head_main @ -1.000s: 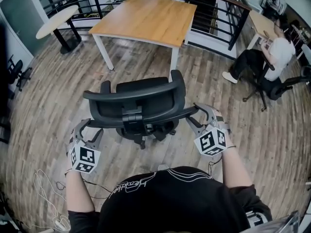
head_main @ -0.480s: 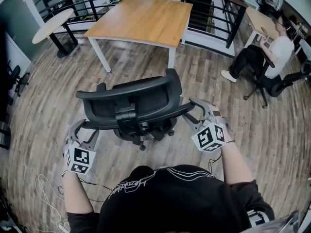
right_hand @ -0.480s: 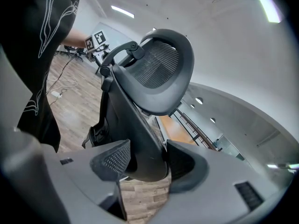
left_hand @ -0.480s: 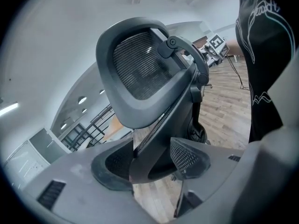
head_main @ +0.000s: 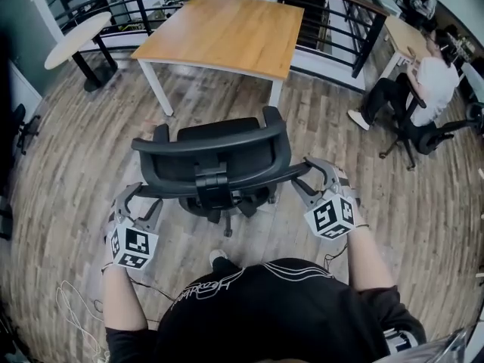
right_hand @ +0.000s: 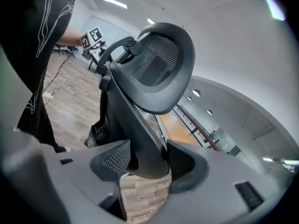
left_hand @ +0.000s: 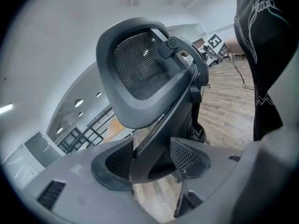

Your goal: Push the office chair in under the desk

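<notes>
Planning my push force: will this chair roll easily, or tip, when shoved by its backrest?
The chair likely rolls easily: its base stands on smooth wood floor. Held high at the backrest, it could veer or rock, but tipping seems unlikely.

Arms forward; left gripper (head_main: 145, 195), right gripper (head_main: 303, 175) jaws each clamped (held wide).

Grey-brown wood-plank floor (head_main: 68, 172) fills the room. A black metal railing (head_main: 355, 10) curves along the far side. At far left, a round pale table (head_main: 76, 36) stands on a black pedestal, with a black chair (head_main: 23, 127) partly cut off at the left edge. At right, a person (head_main: 437, 82) in a white top sits on a black swivel chair (head_main: 420, 134) at a small wooden table (head_main: 401, 32). A thin white cable (head_main: 76, 308) loops on the floor at lower left.
</notes>
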Motion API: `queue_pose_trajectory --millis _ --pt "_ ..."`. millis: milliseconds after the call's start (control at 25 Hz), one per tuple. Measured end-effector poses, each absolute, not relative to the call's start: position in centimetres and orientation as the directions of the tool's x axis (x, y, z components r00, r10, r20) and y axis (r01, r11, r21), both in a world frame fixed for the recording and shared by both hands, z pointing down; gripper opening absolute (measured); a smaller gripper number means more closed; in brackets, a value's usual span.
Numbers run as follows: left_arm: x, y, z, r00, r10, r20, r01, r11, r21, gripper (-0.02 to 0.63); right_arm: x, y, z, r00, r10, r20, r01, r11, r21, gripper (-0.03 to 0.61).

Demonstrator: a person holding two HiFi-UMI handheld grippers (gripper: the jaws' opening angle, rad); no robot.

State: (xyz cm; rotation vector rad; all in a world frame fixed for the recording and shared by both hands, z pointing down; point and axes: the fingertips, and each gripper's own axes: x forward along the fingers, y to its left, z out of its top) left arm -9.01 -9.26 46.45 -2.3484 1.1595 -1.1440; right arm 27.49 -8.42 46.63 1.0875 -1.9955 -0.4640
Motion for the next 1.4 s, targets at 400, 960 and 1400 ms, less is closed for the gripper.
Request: queue_pose_trajectory --millis 400,960,1400 --pt "-15.4 -20.6 46.3 0.409 -0.741 0.532 -0.500 -0.670 -0.549 0.244 20.8 -17.3 46.4 -0.221 -0.823 0.524 -0.560 0.546 0.623 0.264" --pt "-19.6 -28.1 46.2 0.463 -0.725 0.510 -0.477 -0.689 -0.546 0.245 16.2 -22.4 46.3 -0.180 -0.849 0.497 -0.597 0.496 0.630 0.264" --pt "-20.6 -33.2 45.9 0.463 -0.708 0.534 -0.469 -0.707 -0.529 0.247 15.1 -26.8 45.6 -0.240 -0.826 0.510 -0.571 0.545 0.614 0.262"
